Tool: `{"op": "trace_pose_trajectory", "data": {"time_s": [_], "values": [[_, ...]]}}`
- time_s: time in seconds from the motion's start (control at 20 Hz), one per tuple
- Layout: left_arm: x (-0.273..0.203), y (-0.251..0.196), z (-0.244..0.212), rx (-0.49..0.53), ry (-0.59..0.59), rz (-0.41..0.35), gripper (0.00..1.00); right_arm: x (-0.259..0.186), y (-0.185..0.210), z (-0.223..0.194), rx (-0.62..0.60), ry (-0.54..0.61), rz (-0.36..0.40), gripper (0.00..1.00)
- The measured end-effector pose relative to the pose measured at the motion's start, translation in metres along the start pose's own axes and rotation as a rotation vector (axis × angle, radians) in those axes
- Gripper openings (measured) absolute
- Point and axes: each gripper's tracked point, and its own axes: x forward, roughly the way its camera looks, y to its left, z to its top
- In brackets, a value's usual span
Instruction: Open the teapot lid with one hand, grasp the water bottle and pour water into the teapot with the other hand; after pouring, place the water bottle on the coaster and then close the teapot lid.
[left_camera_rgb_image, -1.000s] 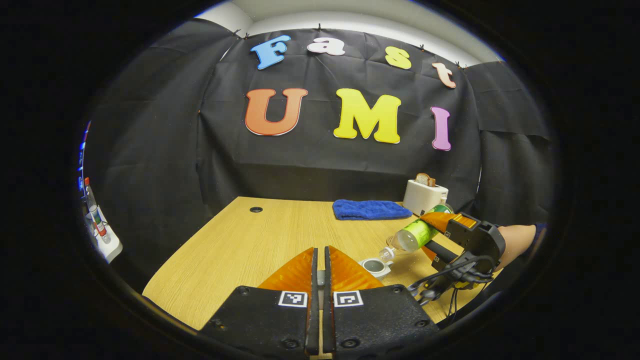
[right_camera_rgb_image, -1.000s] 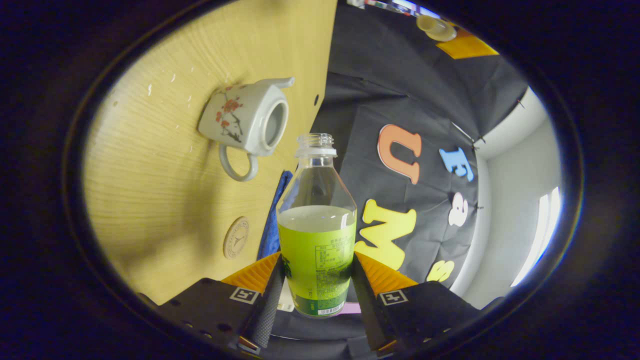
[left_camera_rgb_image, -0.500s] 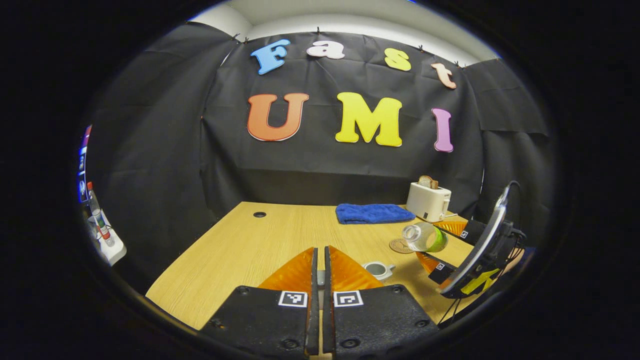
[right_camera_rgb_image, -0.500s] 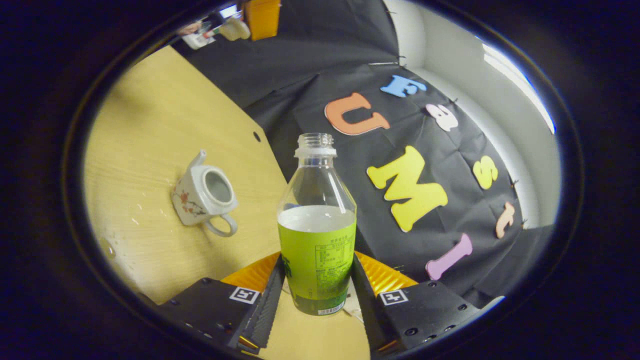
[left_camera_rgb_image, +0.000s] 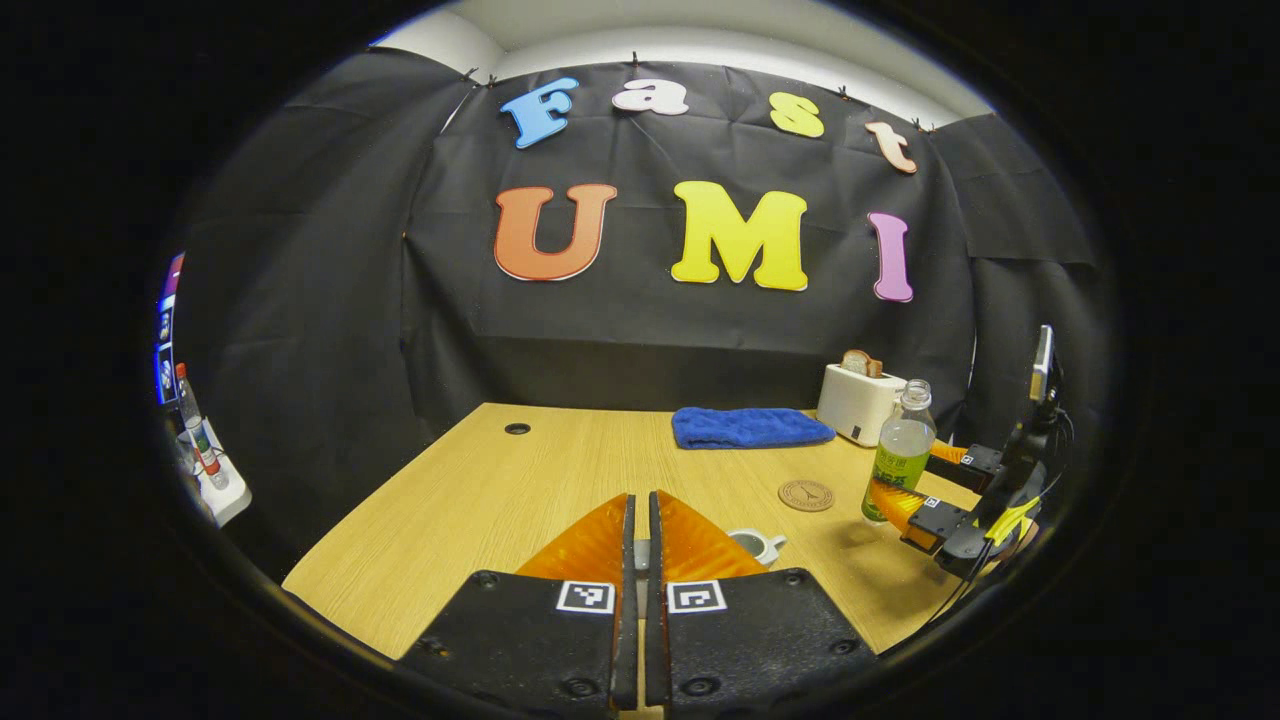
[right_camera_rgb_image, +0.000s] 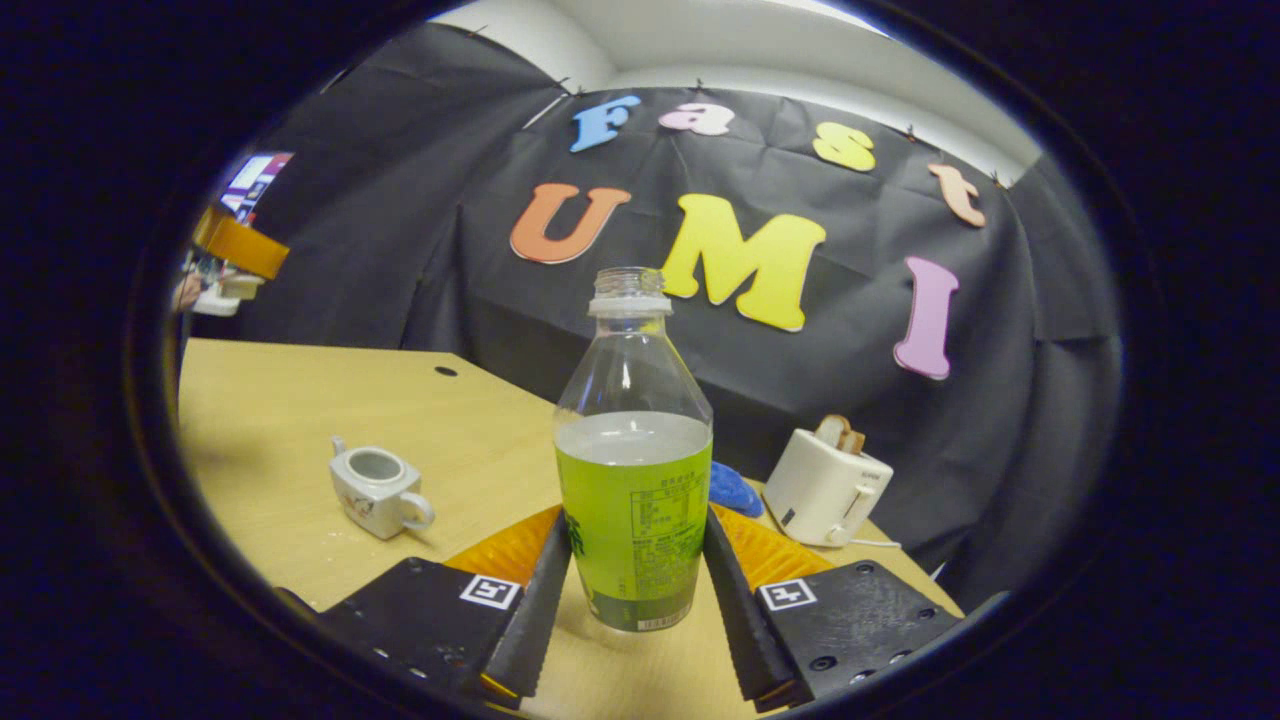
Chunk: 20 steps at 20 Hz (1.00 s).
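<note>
the right gripper (right_camera_rgb_image: 635, 590) is clamped on the water bottle (right_camera_rgb_image: 634, 480), both fingers pressing its labelled lower half, and the bottle stands upright with its uncapped neck pointing straight up. about half of it holds liquid. in the left gripper view the same bottle (left_camera_rgb_image: 902, 460) sits low over the table (left_camera_rgb_image: 480, 500), just to the right of the round coaster (left_camera_rgb_image: 806, 495) and not over it; whether its base touches the wood i cannot tell.

that offset is what the coming move turns on, as i judge it: the coaster lies a short way toward the left gripper's side of the bottle, so the bottle needs a small sideways carry with its long axis kept vertical, then a straight set-down.

the teapot (right_camera_rgb_image: 378, 490) stands open-mouthed on the table, handle toward the bottle, well left of it in the right gripper view. the left gripper (left_camera_rgb_image: 641, 560) has its fingers pressed together (a lid between them is not something i can make out), and its tips point at the teapot (left_camera_rgb_image: 757, 545) just beyond them, so that hand is the nearer one for closing the pot.
</note>
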Motion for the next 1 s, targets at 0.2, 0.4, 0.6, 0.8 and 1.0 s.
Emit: {"op": "trace_pose_trajectory", "data": {"time_s": [0.2,0.4,0.6,0.8,1.0], "values": [[0.003,-0.012,0.0,0.004,-0.011,-0.003,0.05,0.022,-0.013,0.009,0.159,0.019,0.027,0.72],[0.011,-0.018,-0.001,0.02,-0.016,0.008,0.05,0.057,-0.013,0.006,0.26,0.067,0.053,0.72],[0.025,-0.014,-0.012,0.07,-0.006,0.059,0.05,0.098,-0.01,0.001,0.309,0.097,0.07,0.72],[0.036,-0.018,-0.026,0.061,0.032,0.052,0.05,0.124,-0.004,0.001,0.269,0.098,0.101,0.72],[0.044,-0.02,-0.039,0.077,0.062,0.067,0.05,0.14,-0.01,-0.01,0.272,0.121,0.09,0.73]]}}
